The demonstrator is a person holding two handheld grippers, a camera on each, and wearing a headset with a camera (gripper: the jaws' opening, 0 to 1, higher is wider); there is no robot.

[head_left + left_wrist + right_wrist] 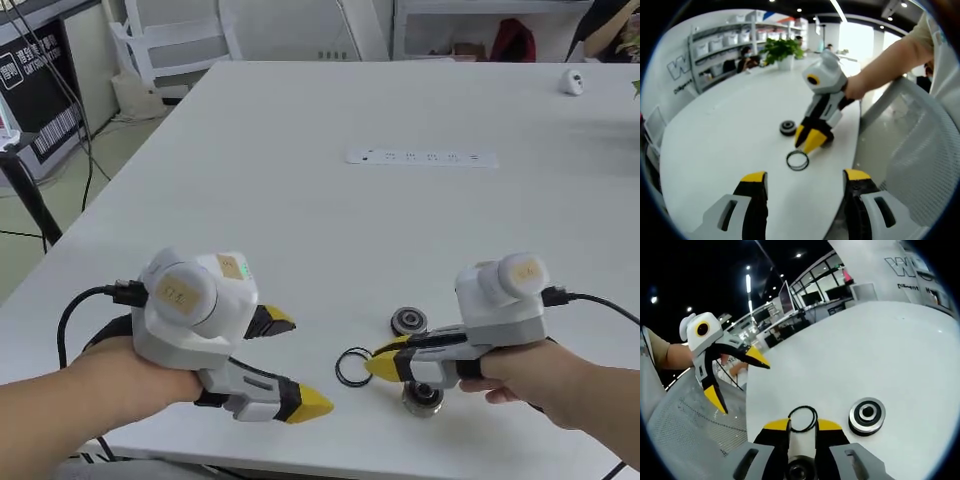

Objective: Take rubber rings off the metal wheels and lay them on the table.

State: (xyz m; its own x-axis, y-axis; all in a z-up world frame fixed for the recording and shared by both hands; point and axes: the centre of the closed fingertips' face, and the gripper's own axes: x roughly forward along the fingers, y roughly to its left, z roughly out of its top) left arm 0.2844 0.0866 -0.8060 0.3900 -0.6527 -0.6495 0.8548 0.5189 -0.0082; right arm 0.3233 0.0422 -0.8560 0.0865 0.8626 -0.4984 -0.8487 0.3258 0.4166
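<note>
Nearest to us, we are holding the left tool (298, 362) low over the bench (300, 200). Its yellow tips are spread wide with nothing between them. We think it is waiting there, ready to help.

Just beyond it, the right tool (802, 426) is pointing across, its tips close together with a thin gap. A shiny metal wheel (422, 398) is sitting down between its jaws, near their roots. We cannot tell if they are pinching it or only standing over it. Its rim is looking bare and silver.

Right at those tips, a thin black rubber ring (802, 406) is lying flat on the smooth white bench, so that one is looking done.

A bit farther on, a second wheel (409, 320) is lying flat, wearing a dark band round its rim. We are guessing that is its ring, waiting its turn.

Far across, a long white power strip (421, 157) is lying by itself.
</note>
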